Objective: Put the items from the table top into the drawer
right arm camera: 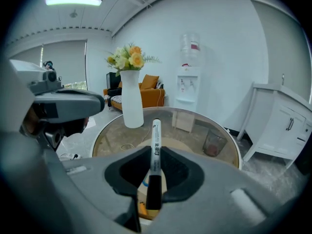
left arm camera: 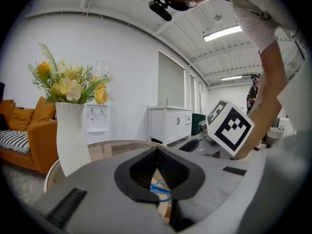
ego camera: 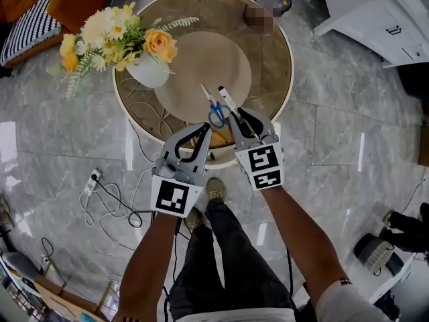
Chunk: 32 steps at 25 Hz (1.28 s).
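A white marker [ego camera: 228, 101] with a black cap sticks out ahead of my right gripper [ego camera: 242, 123], which is shut on it; in the right gripper view the marker [right arm camera: 155, 165] stands upright between the pads, lifted above the round glass table [ego camera: 271, 79]. Blue-handled scissors [ego camera: 214, 111] lie on a beige mat [ego camera: 201, 66] just ahead of my left gripper [ego camera: 206, 127]. That gripper's tips meet, and the blue handles [left arm camera: 160, 191] show through the gap below them. Under the table's near edge, between the grippers, an open drawer [ego camera: 221, 139] shows tan and orange contents.
A white vase of yellow flowers [ego camera: 149, 69] stands at the table's left. A glass tumbler [right arm camera: 212, 143] and a small box [right arm camera: 184, 121] sit at its far side. White cabinet [ego camera: 375, 12] at upper right; cables and a power strip [ego camera: 94, 180] on the floor left.
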Motion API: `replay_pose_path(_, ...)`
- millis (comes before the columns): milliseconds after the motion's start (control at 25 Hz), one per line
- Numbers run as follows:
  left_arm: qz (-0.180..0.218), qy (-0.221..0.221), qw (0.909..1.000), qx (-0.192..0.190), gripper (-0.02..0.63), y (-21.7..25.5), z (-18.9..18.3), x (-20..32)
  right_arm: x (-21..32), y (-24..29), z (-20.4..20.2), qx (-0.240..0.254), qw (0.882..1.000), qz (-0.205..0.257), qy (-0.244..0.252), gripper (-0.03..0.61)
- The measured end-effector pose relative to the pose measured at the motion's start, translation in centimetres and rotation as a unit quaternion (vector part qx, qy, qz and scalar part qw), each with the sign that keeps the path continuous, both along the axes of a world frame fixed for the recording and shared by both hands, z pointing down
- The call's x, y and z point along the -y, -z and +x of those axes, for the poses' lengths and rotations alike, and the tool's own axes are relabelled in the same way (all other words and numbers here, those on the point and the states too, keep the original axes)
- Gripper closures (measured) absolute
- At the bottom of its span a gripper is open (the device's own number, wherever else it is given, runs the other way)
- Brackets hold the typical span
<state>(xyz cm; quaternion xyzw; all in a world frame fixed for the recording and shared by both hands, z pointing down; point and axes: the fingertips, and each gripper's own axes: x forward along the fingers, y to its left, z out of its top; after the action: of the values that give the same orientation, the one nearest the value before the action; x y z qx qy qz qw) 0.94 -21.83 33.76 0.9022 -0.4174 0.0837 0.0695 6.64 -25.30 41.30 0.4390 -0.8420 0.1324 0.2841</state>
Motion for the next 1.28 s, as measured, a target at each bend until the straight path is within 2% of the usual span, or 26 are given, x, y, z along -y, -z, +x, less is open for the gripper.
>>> replay_pose_path(440,0.014,-0.007,0.9999,0.000,0.614,2.6,-2.0,-6.5,-7.7,5.4,-2.1,0.020,0.999,0.042,-0.008,0.512)
replay_pose_path(840,0.014,-0.011,0.9997,-0.016,0.614,5.7,-3.3,-12.7,-16.8,8.9,-3.0,0.022,0.999,0.048,-0.015,0.512)
replay_pose_path(1080,0.013,-0.009,0.9997,-0.017,0.614,5.6,-3.1,-15.3,-20.9,7.6,-3.1,0.017,0.999,0.034,-0.002,0.512)
replay_pose_path(1280,0.004,-0.002,1.0000,-0.008,0.614,2.9,-2.7,-16.3,-22.0,3.9,-2.7,0.012,1.000,0.017,0.007,0.512)
